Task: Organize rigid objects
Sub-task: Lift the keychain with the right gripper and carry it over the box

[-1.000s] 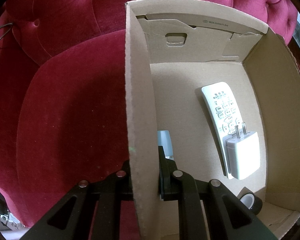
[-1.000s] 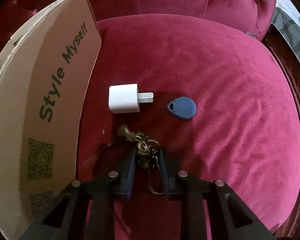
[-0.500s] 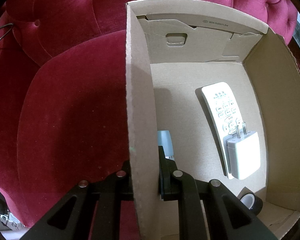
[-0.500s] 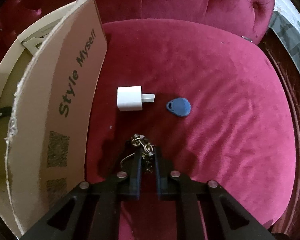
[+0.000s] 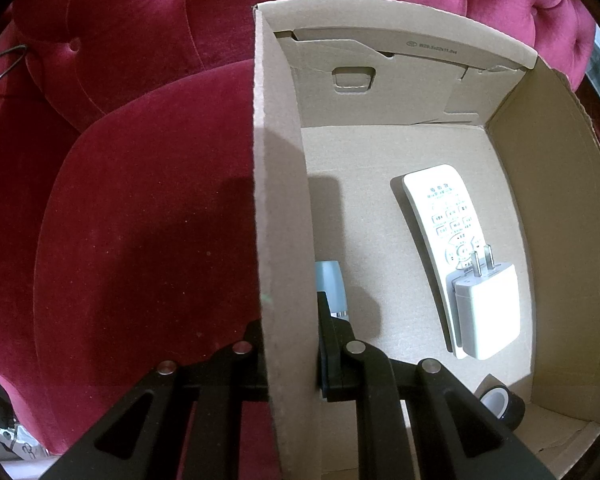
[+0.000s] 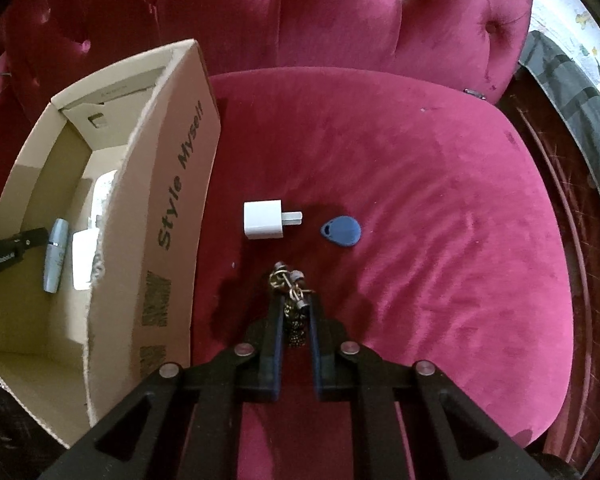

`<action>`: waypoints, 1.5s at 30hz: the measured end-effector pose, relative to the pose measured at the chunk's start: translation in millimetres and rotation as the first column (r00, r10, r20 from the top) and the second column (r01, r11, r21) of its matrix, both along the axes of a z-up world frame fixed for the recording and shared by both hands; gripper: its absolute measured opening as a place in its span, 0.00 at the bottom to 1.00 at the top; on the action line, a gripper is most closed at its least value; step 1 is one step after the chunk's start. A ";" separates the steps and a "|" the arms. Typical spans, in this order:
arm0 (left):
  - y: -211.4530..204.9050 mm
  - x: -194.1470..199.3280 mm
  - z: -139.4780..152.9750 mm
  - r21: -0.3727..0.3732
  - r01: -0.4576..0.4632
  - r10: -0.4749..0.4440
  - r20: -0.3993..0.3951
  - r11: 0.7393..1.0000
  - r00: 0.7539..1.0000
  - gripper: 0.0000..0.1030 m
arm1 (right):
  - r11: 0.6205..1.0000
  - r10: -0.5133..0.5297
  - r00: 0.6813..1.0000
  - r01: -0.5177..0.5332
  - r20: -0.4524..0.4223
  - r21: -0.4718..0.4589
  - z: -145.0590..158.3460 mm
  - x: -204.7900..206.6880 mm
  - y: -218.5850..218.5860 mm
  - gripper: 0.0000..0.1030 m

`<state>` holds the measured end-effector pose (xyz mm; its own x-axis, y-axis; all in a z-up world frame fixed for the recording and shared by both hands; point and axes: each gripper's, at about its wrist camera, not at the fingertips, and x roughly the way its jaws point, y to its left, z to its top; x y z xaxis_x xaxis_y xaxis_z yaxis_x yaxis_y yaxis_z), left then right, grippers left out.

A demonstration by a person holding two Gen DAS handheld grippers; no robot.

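My left gripper [image 5: 290, 312] is shut on the left wall of an open cardboard box [image 5: 278, 184], one finger outside and one inside. In the box lie a white remote [image 5: 440, 216], a white charger [image 5: 486, 316], a grey-blue tube [image 5: 332, 288] and a black tape roll [image 5: 502, 406]. My right gripper [image 6: 294, 304] is shut on a brass keychain [image 6: 290, 284] and holds it above the red cushion. A small white charger [image 6: 264, 220] and a blue key fob [image 6: 342, 232] lie on the cushion just beyond it. The box [image 6: 168, 232] stands to their left.
The box sits on a red velvet tufted sofa [image 6: 420, 184]. The sofa's back [image 6: 300, 12] rises behind. A dark wooden edge and grey cloth [image 6: 572, 92] are at the far right. Open cushion [image 5: 140, 220] lies left of the box.
My right gripper closed on the keychain and lifted it up off the cushion, pulling back so the box interior shows. The left gripper has stayed put on the box wall.
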<state>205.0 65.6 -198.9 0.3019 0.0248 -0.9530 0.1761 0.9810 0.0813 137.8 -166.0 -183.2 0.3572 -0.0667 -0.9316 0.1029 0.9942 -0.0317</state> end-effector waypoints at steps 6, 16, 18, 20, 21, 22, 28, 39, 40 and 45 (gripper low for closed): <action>1.9 1.1 2.2 -0.001 -0.002 0.002 -0.001 1.000 1.000 0.15 | 1.000 -0.015 1.000 0.015 0.021 -0.013 19.5 -4.2 -0.3 0.09; 1.6 -0.3 2.5 0.000 -0.002 0.002 0.002 1.000 1.000 0.15 | 0.999 -0.009 0.998 0.011 0.068 -0.030 46.0 -4.0 4.7 0.09; 1.5 -0.4 2.5 0.001 -0.001 0.001 0.002 1.000 1.000 0.15 | 0.999 -0.006 0.997 0.009 0.075 -0.036 52.0 -4.4 7.9 0.09; 1.3 -0.7 2.5 0.001 -0.002 0.002 0.002 1.000 1.000 0.15 | 0.999 -0.006 0.997 0.009 0.083 -0.036 58.8 -4.5 10.1 0.09; 1.3 -0.6 2.5 0.001 -0.002 0.002 0.002 1.000 1.000 0.15 | 0.999 -0.004 0.996 0.007 0.088 -0.036 62.0 -4.8 11.4 0.09; 1.2 -0.7 2.4 0.001 -0.002 0.002 0.002 1.000 1.000 0.15 | 0.999 -0.001 0.996 0.004 0.093 -0.037 65.5 -4.8 13.2 0.09; 1.5 -0.6 2.5 0.001 -0.002 0.002 0.002 1.000 1.000 0.15 | 0.999 0.022 0.992 -0.017 0.122 -0.042 83.3 -3.6 25.6 0.09; 1.2 -0.8 2.4 0.002 -0.002 0.002 0.002 1.000 1.000 0.15 | 0.996 0.087 0.982 -0.081 0.168 -0.043 112.7 5.1 54.9 0.09; 1.2 -0.8 2.4 0.001 -0.002 0.002 0.002 1.000 1.000 0.15 | 0.995 0.097 0.980 -0.090 0.174 -0.044 115.9 6.7 59.0 0.09; 1.3 -0.7 2.4 0.001 -0.002 0.002 0.002 1.000 1.000 0.15 | 0.991 0.133 0.972 -0.127 0.193 -0.041 125.0 14.5 76.1 0.09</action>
